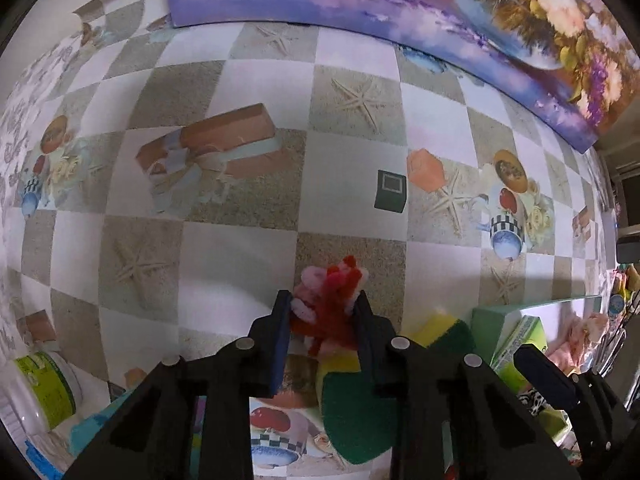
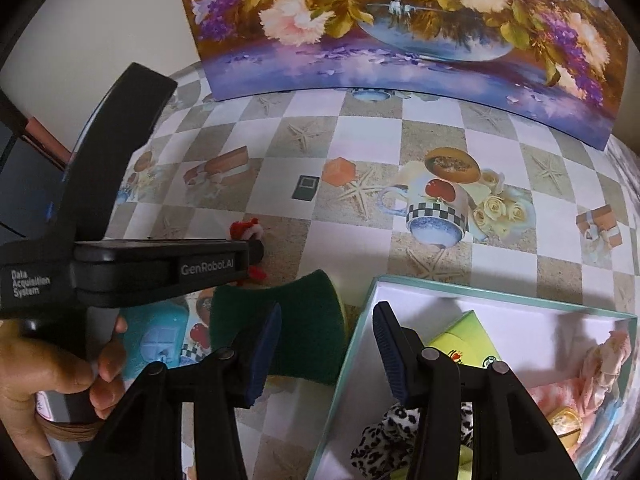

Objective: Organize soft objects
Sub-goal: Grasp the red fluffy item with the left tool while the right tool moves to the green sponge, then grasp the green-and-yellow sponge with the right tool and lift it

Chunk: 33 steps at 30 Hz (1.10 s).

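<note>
Fuzz fills our left gripper [image 1: 325,312]: a red and pink pipe-cleaner bundle [image 1: 330,292] is clenched between its jaws, lifted above the checked tablecloth [image 1: 240,248]. Below it lies the sponge [image 1: 356,412], green side up with a yellow edge, just left of the box [image 2: 360,344].

Our right gripper [image 2: 326,354] hangs released, jaws spread and empty, straddling the box's near-left wall. Inside the box we see a leopard-print scrunchie [image 2: 384,436], a green carton [image 2: 464,340] and pink fluffy fabric [image 2: 560,394]; what the gold item by the fabric is, we cannot quite tell through the lens blur.

To do this step well, we judge that we should carry the bundle rightward over the wall, high enough that the trailing ends do not snag on the rim, and lower it into the white space at the box's far-left corner before letting go. The right gripper should move aside, since it sits in the path. The bundle is springy, so a low release will keep it from bouncing out.

Readable writing: "GenRobot.AI" and "Data Acquisition System" on the left gripper's body. The carton's print is too small to read.
</note>
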Tool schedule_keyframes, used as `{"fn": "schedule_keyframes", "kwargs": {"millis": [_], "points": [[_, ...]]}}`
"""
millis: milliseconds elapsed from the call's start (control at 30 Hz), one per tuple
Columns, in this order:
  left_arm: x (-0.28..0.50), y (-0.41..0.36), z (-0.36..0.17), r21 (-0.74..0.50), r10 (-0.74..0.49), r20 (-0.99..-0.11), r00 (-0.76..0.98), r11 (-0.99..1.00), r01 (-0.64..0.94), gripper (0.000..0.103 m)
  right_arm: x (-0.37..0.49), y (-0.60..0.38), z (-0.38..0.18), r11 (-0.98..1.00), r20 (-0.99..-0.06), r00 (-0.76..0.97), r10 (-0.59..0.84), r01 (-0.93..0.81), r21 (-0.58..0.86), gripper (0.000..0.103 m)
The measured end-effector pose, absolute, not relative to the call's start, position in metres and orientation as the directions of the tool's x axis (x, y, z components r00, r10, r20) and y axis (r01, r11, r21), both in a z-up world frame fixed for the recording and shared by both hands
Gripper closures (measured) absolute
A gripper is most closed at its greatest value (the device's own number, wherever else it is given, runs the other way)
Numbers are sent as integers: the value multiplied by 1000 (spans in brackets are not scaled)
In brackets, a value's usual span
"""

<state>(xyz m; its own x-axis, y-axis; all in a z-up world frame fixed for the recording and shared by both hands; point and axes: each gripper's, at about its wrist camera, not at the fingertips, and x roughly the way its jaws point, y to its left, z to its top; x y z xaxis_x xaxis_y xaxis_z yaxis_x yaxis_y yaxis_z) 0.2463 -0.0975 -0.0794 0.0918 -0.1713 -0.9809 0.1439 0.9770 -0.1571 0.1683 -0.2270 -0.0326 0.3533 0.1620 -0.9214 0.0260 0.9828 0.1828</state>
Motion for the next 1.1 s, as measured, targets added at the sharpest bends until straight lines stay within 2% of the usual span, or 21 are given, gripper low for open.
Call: {"fn": "schedule_keyframes", "kwargs": {"millis": [367, 567, 733, 967, 1033, 1100], "points": [[207, -29, 25, -244, -252, -902, 350, 967, 68, 72, 151, -183, -33, 977, -938, 275, 210, -32, 209, 52], [163, 35, 50, -309, -294, -842, 452, 950, 42, 72, 145, -163, -44, 986, -958, 231, 167, -22, 167, 46], [128, 76, 47, -344, -308, -804, 509, 939, 23, 72, 146, -155, -52, 985, -965, 201, 167, 19, 174, 45], [100, 118, 20, -362, -291, -808, 513, 931, -41, 72, 152, -155, -66, 979, -969, 200, 145, 110, 169, 46], [99, 122, 14, -361, -287, -812, 507, 931, -51, 72, 153, -157, -68, 975, -967, 203, 152, 130, 180, 52], [99, 125, 8, -368, -294, -816, 498, 928, -55, 72, 153, -160, -69, 971, -965, 209, 155, 149, 188, 71]]}}
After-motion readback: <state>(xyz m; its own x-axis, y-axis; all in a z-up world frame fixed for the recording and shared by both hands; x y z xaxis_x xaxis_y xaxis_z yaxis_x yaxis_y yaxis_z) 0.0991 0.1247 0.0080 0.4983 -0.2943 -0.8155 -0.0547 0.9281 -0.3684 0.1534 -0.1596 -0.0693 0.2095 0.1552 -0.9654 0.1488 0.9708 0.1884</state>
